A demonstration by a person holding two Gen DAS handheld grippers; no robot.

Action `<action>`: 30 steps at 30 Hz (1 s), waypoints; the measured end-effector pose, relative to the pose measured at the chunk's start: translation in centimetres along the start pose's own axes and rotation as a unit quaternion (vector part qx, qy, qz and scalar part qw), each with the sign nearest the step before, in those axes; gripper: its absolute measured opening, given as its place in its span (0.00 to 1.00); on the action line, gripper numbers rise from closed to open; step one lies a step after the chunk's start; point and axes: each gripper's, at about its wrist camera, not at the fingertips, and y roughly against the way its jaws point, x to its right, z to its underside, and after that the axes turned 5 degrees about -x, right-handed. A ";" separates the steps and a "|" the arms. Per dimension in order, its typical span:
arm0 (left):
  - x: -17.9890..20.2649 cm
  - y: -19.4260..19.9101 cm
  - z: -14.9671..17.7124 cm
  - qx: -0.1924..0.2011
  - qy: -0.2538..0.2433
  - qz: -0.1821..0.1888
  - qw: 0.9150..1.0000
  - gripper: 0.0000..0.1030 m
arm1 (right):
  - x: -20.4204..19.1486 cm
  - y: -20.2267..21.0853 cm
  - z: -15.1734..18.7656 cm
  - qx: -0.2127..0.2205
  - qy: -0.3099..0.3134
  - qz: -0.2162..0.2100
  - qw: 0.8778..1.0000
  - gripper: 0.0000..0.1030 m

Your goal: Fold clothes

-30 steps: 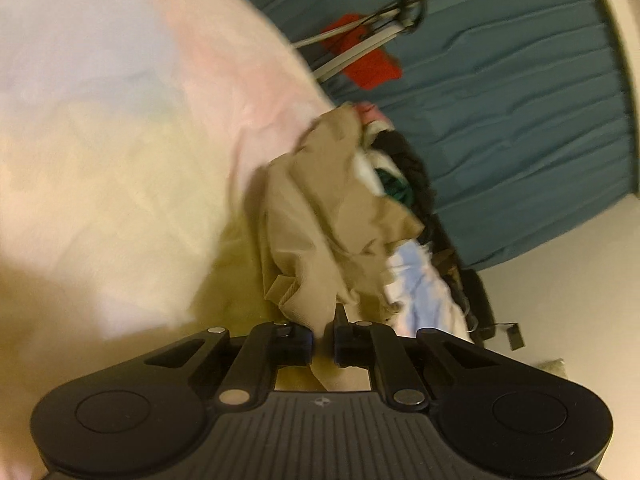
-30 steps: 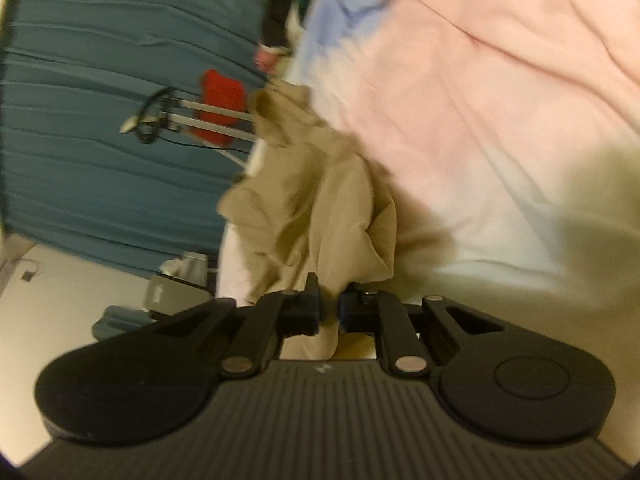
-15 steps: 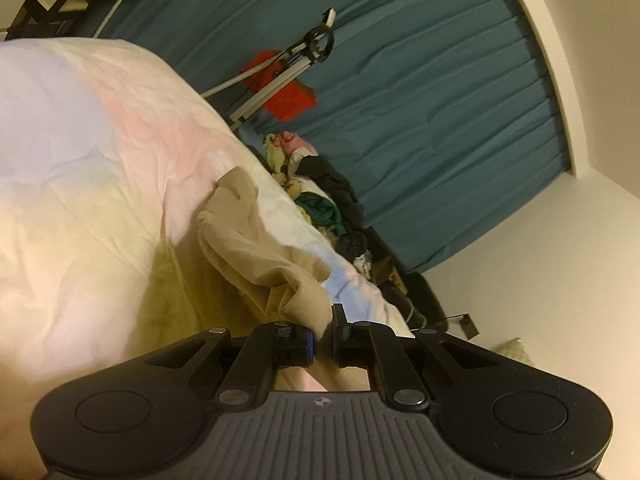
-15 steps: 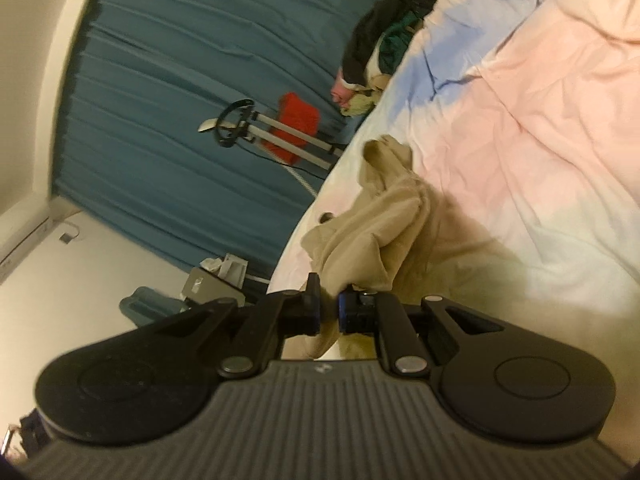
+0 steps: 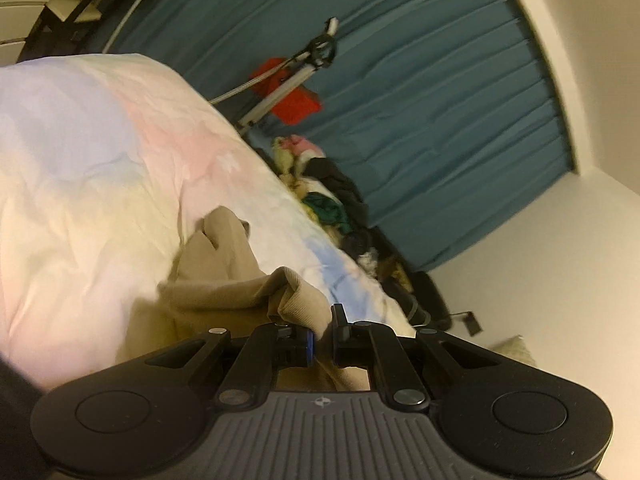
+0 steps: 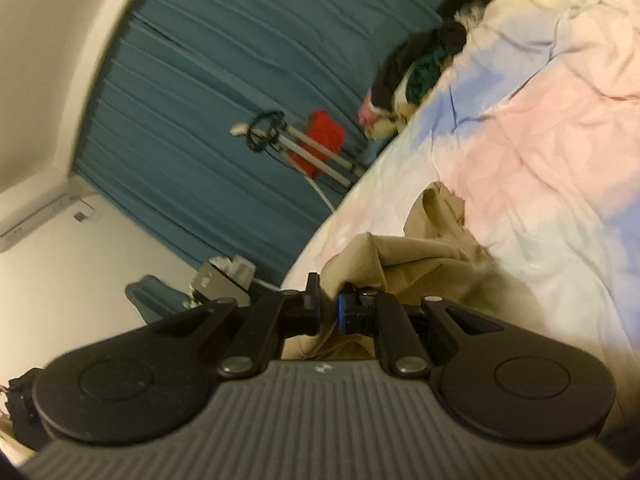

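Observation:
A tan garment lies bunched on the pastel bed cover. My left gripper is shut on a ribbed edge of it. In the right wrist view the same tan garment trails over the bed cover, and my right gripper is shut on another edge. Both grippers hold the cloth stretched between them, low over the bed. The part of the garment below each gripper is hidden.
A pile of mixed clothes sits at the bed's far end, also in the right wrist view. A teal curtain hangs behind. A metal stand with a red cloth stands by the bed. A grey box sits beside the bed.
Both grippers have drawn back and tilted up with the garment. It has stretched out lower and flatter over the bed, and more of the room shows.

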 end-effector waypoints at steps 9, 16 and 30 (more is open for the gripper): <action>0.1 -12.1 -7.6 -0.009 -0.034 -0.080 0.996 0.10 | 0.2 -12.7 -6.6 -0.027 0.002 0.060 0.998 0.11; -3.6 -17.3 -7.3 -0.012 -0.067 -0.090 0.994 0.10 | 4.8 -17.2 -6.1 -0.046 -0.006 0.066 0.997 0.11; -4.3 -19.8 -7.3 -0.046 -0.119 -0.076 0.989 0.81 | 4.5 -19.5 -6.3 -0.083 0.065 0.048 0.993 0.87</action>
